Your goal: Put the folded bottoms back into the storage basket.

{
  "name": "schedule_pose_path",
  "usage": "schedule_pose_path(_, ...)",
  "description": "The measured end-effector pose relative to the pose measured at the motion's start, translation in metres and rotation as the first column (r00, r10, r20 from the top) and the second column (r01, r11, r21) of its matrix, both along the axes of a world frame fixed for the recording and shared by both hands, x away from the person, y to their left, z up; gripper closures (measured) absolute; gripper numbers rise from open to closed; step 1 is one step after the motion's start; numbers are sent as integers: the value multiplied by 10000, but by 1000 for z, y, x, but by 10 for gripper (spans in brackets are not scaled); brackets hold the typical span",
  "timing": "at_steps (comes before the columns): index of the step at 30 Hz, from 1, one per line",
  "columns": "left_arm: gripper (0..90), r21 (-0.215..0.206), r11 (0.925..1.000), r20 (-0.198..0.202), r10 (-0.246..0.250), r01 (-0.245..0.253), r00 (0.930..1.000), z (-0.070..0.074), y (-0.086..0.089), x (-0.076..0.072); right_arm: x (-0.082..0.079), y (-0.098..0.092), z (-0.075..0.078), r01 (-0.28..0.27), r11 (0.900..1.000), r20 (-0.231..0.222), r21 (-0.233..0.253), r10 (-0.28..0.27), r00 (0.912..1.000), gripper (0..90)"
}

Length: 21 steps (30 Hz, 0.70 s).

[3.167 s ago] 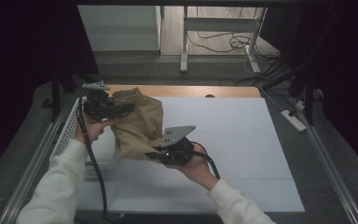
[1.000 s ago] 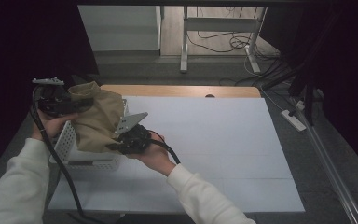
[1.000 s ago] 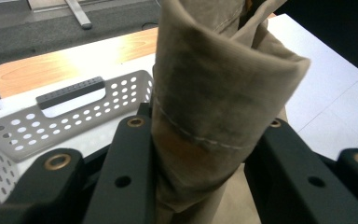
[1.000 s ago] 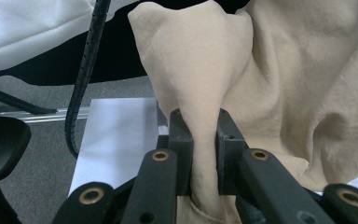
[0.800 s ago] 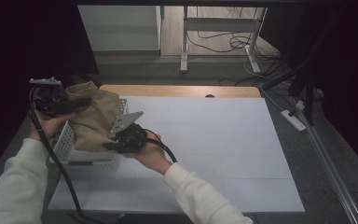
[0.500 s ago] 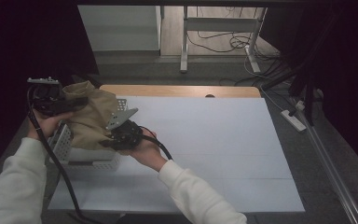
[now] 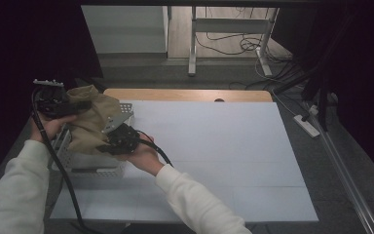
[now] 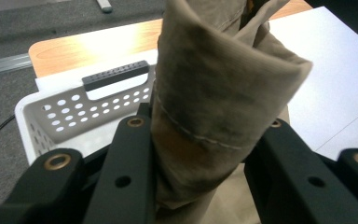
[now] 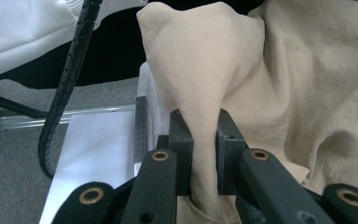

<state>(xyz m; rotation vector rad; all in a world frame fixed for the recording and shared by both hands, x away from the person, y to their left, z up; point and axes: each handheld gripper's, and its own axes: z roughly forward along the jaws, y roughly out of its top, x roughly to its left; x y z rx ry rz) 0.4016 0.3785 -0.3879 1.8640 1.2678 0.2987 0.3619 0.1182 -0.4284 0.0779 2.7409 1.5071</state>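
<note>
A tan cloth [image 7: 91,122] hangs between the two grippers above a white perforated basket [image 7: 85,163] that sits at the left edge of the tabletop [image 7: 224,146], near its far left corner.

In the high view, the left gripper [image 7: 58,102] is at the far left end of the cloth, out past the table's left edge, and the right gripper [image 7: 119,141] is at the cloth's near right end, over the basket's right side. The cloth drapes in loose folds from one to the other, and its lower part covers much of the basket's inside. Whether it touches the basket floor cannot be told.

In the left gripper view, the left gripper [image 8: 205,154] has its jaws pressed against a thick, rolled fold of the cloth [image 8: 214,93], which rises straight up between them; so it is clamped on the cloth. Behind it are the basket's wall and its dark handle slot [image 8: 116,77], with the wooden far edge of the table beyond.

In the right gripper view, the right gripper [image 9: 204,140] has its jaws drawn close on a thin, pinched ridge of the cloth [image 9: 200,70], gripping it firmly. The rest of the cloth billows off to the right of the jaws. A black cable [image 9: 70,70] and a white sleeve [image 9: 23,28] lie to the left.
</note>
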Motion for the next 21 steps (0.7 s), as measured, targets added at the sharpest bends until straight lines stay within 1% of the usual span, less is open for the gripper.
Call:
schedule_pose_path(8,704,-33,9999,-70,157,-157,9999,-5,12,1,4,16,-4,-58,10000,-94,-32,58,9999,802)
schedule_pose_path(9,704,-21,9998,-113,174,-174,9998,-7,14,2,4,18,-5,-92,9999,-101,-92,91,9999,802)
schedule_pose_path(14,704,17,9997,-274,238,-238,9993,-14,16,7,5,27,-11,-115,9997,-177,-217,111,9998,802)
schedule_pose_path(21,703,202,9996,-456,202,-193,9988,-20,14,12,8,33,-18,-115,9992,-322,-389,103,9994,801)
